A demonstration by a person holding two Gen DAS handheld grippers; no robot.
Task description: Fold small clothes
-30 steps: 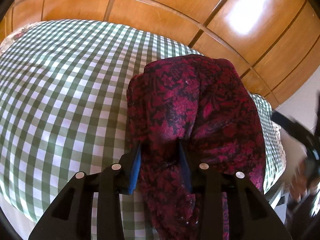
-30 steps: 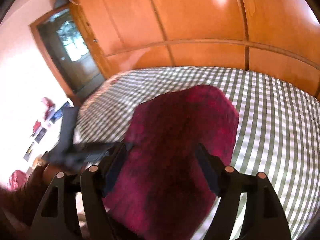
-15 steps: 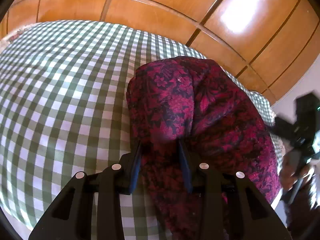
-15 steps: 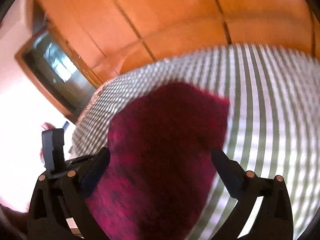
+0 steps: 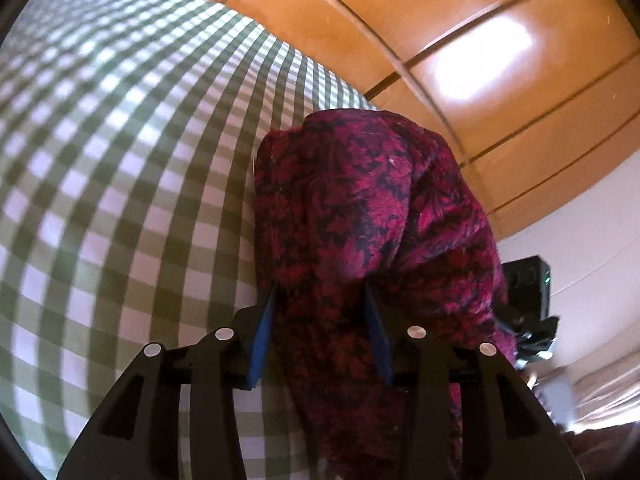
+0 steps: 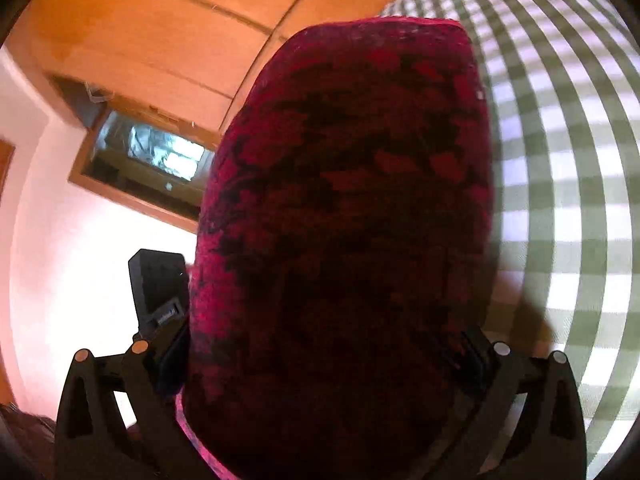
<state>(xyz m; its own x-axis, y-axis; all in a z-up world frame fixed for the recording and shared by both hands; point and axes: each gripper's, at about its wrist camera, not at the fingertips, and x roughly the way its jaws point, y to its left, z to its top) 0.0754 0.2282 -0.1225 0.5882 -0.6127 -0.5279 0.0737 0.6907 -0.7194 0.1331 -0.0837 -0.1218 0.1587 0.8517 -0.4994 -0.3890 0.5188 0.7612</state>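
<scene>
Garment (image 5: 360, 216) — crimson, dark floral print, bunched.

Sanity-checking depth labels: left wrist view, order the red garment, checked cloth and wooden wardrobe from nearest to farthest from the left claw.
1. Red garment: between the left claw's fingers, running forward from them.
2. Checked cloth: underneath and to the left, stretching away.
3. Wooden wardrobe: past the cloth's far edge, top and right.
</scene>
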